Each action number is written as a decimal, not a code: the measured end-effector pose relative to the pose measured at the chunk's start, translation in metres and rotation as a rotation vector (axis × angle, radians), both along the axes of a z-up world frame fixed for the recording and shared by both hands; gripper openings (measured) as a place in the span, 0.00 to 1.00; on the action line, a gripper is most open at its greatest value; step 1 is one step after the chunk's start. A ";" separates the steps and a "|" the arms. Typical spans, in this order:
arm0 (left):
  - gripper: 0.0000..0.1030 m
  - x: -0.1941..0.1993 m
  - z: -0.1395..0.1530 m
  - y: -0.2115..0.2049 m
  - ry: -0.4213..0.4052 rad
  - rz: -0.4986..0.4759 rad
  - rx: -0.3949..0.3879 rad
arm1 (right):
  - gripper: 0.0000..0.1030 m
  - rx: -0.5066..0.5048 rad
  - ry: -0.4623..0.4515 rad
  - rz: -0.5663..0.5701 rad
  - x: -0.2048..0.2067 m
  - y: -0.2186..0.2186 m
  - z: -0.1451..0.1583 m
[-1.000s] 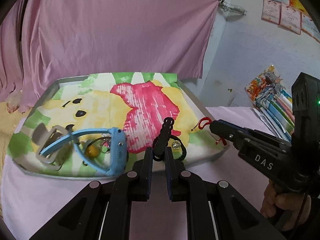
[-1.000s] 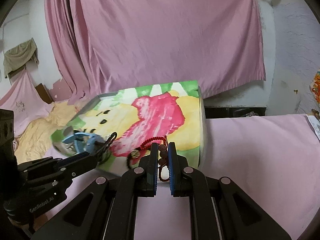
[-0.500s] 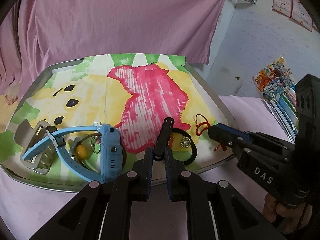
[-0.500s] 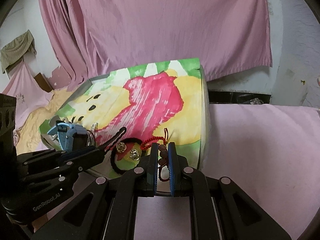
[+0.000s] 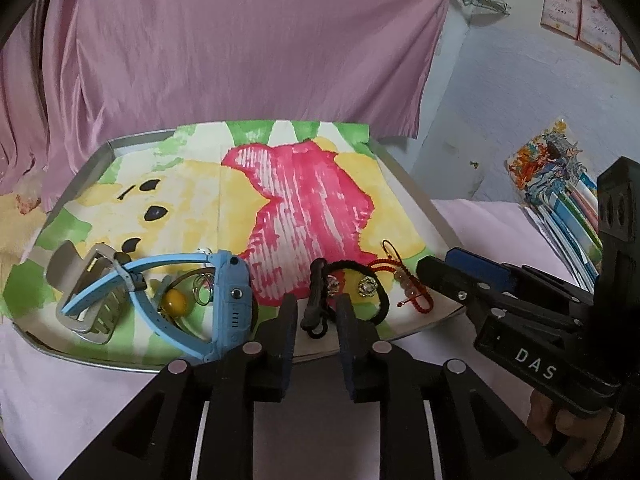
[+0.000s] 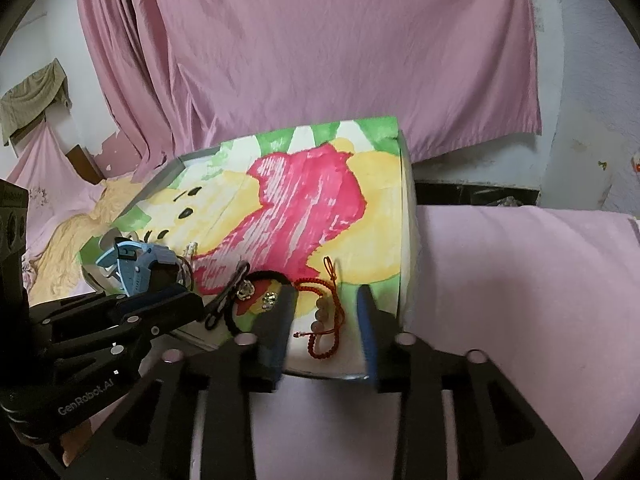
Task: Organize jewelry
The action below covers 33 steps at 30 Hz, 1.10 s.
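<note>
The left gripper (image 5: 313, 312) is standing slightly parted, its jaws having just been opening; the black hair clip (image 5: 313, 300) is lying between the pads, and whether they are touching it I cannot tell. The right gripper (image 6: 325, 320) is gaping wider, its jaws having just been opening as well, with the red cord bracelet (image 6: 326, 312) lying loose on the tray between them, clear of both pads.

The bracelet is a thin braided red cord strung with a few dull pinkish beads. The clip is a slim, matte black bar, resting across a black elastic hair tie (image 5: 360, 292) that is carrying two faceted, sparkling beads. At nine o'clock from the left gripper a sky-blue plastic watch (image 5: 224, 296) with a rubbery strap is arching over a yellow bead (image 5: 175, 302) and wire rings, beside a grey metal clasp (image 5: 86, 280).

All of it is sitting along the near edge of a shallow metal tray (image 5: 96, 160) lined with a painted paper (image 5: 304, 200) in yellow, pink and green. From the left gripper the red bracelet is lying at about two o'clock.
</note>
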<state>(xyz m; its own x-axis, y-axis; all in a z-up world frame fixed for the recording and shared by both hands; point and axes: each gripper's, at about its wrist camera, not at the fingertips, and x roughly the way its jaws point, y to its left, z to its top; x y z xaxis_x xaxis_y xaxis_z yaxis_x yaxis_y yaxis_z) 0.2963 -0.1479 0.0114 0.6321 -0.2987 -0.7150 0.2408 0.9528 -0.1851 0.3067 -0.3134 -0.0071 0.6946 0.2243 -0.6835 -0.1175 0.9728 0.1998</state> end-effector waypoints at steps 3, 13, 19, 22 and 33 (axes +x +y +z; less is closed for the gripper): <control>0.19 -0.006 0.005 0.004 -0.023 0.013 -0.003 | 0.31 0.002 -0.032 -0.011 -0.007 -0.003 0.007; 0.40 -0.036 0.024 0.031 -0.120 0.079 -0.027 | 0.42 0.031 -0.155 -0.033 -0.038 -0.008 0.031; 0.50 -0.060 0.034 0.048 -0.174 0.119 -0.023 | 0.47 0.031 -0.208 -0.033 -0.059 0.001 0.037; 0.55 -0.074 0.039 0.059 -0.207 0.145 -0.022 | 0.52 0.032 -0.246 -0.033 -0.072 0.005 0.042; 0.91 -0.125 0.047 0.094 -0.319 0.217 -0.052 | 0.79 0.032 -0.350 -0.036 -0.123 0.020 0.053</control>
<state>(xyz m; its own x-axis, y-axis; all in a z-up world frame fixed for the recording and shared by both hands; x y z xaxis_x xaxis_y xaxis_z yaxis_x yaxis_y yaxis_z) 0.1710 -0.0541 0.0581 0.8726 -0.1640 -0.4601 0.0876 0.9792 -0.1829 0.1837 -0.2937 0.0460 0.8933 0.2133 -0.3955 -0.1503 0.9713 0.1843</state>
